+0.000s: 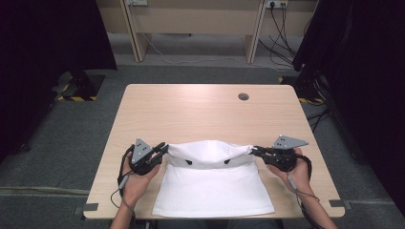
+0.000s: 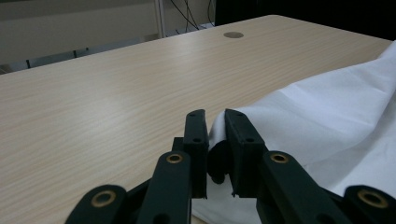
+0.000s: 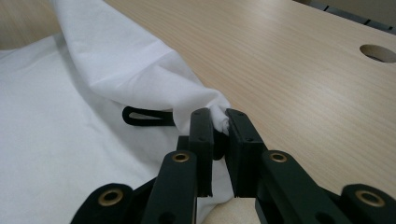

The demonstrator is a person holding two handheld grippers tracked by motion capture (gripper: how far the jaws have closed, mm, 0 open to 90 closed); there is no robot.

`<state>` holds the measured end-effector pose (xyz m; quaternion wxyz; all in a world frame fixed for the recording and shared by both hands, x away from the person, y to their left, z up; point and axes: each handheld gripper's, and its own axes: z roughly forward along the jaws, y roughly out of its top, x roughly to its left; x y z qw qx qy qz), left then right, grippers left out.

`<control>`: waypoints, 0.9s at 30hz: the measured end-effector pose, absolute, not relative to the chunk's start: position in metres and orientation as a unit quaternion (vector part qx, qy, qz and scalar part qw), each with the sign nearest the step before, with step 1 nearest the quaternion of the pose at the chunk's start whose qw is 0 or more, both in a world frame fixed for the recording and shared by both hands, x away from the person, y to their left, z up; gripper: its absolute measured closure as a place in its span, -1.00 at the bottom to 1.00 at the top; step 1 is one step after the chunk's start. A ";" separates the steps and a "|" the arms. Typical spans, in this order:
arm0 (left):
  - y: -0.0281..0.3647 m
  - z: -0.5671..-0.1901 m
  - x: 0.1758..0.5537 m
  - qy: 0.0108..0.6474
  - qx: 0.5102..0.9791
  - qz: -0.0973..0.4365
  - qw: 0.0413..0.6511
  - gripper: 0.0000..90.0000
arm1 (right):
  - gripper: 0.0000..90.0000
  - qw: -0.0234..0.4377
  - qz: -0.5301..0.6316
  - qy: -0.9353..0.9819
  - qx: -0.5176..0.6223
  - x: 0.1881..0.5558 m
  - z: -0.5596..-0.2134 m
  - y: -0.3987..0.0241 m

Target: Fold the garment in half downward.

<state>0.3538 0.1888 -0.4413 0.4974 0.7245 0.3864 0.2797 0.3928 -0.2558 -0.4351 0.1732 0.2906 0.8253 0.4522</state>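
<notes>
White towel (image 1: 213,183), soft woven cloth, far corners pinched in left claw (image 1: 163,150) and right claw (image 1: 255,150), pale woodgrain table (image 1: 200,109)

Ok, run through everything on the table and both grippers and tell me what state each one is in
White towel: near part flat on the table, far edge lifted and stretched between the grippers, not yet folded over.
Left gripper: shut on the towel's far left corner.
Right gripper: shut on the towel's far right corner.
Table: far half bare.
Cable hole: nothing through it.
</notes>
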 end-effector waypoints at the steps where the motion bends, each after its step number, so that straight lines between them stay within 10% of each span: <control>1: 0.189 -0.441 0.354 0.386 0.725 0.280 0.497 0.75 | 0.82 0.173 0.452 0.825 0.291 0.393 -0.435 -0.256; 27: 0.192 -0.433 0.328 0.363 0.738 0.283 0.494 0.75 | 0.83 0.181 0.453 0.828 0.276 0.371 -0.431 -0.261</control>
